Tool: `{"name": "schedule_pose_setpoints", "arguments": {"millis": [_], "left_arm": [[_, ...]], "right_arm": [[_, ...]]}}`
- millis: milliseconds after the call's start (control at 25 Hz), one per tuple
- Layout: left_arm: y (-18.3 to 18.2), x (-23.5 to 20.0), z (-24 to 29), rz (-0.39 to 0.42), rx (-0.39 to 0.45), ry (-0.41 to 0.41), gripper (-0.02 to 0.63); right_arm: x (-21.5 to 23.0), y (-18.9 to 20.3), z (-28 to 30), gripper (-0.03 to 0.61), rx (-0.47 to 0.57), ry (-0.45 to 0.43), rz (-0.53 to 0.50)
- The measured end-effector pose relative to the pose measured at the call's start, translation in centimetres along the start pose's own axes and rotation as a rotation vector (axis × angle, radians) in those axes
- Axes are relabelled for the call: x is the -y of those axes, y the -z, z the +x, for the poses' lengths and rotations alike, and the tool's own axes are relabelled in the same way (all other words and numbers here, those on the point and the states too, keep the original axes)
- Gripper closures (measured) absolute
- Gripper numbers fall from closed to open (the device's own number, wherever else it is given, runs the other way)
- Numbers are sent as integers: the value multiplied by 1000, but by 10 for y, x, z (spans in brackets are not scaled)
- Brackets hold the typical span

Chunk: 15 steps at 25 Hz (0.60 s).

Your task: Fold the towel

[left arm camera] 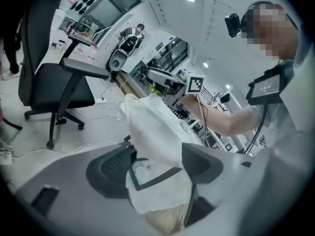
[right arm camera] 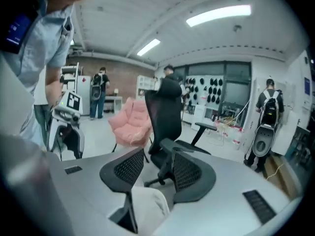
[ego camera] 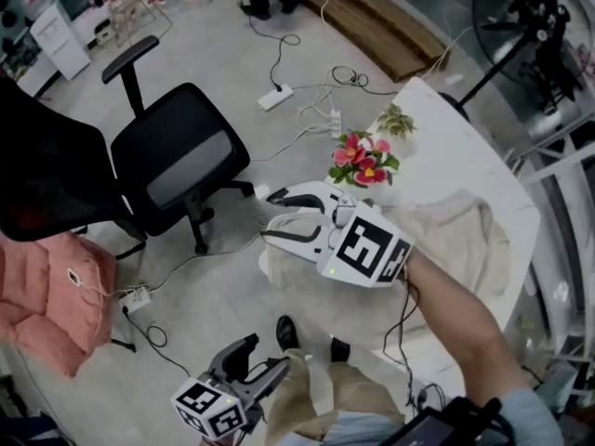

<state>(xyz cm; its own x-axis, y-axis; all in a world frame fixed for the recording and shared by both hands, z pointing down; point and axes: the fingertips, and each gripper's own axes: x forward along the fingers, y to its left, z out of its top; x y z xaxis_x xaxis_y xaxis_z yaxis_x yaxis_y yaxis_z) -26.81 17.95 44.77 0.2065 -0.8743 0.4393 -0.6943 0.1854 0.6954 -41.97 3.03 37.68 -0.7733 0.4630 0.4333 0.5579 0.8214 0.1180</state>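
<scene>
Head view: we find the cream cloth towel (ego camera: 465,235) bunched on the white table (ego camera: 437,119). The right gripper (ego camera: 277,216) is at the table's edge and the left gripper (ego camera: 260,360) is lower.

Left gripper view: the jaws are spread, with towel cloth lying loose between them.

Right gripper view: the jaws are spread, with a fold of towel low between them that is not pinched.

We judge the towel is released between folds. The next move calls for fresh corner grips.

Beige towel (ego camera: 465,240) rumpled on white table (ego camera: 437,128), right gripper (ego camera: 275,214) above it, jaws apart, black office chair (ego camera: 177,170) nearby

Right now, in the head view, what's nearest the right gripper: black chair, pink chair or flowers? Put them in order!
From the right gripper:
1. Flowers, close by on the table.
2. Black chair, on the floor, left.
3. Pink chair, far left edge.
</scene>
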Motion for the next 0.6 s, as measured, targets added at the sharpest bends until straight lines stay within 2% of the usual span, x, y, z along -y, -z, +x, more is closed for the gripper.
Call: {"name": "schedule_pose_setpoints", "arguments": {"millis": [160, 280, 440, 600], "left_arm": [[-16, -6, -29, 29, 11, -48, 301], [-31, 7, -30, 68, 7, -25, 302], [-45, 42, -5, 161, -38, 74, 302], [-57, 84, 30, 257, -96, 192, 304]], "right_arm": [[5, -48, -41, 390, 126, 103, 63], [8, -54, -77, 396, 152, 184, 110], [8, -23, -143, 400, 115, 320, 188], [4, 32, -226, 400, 35, 489, 262]]}}
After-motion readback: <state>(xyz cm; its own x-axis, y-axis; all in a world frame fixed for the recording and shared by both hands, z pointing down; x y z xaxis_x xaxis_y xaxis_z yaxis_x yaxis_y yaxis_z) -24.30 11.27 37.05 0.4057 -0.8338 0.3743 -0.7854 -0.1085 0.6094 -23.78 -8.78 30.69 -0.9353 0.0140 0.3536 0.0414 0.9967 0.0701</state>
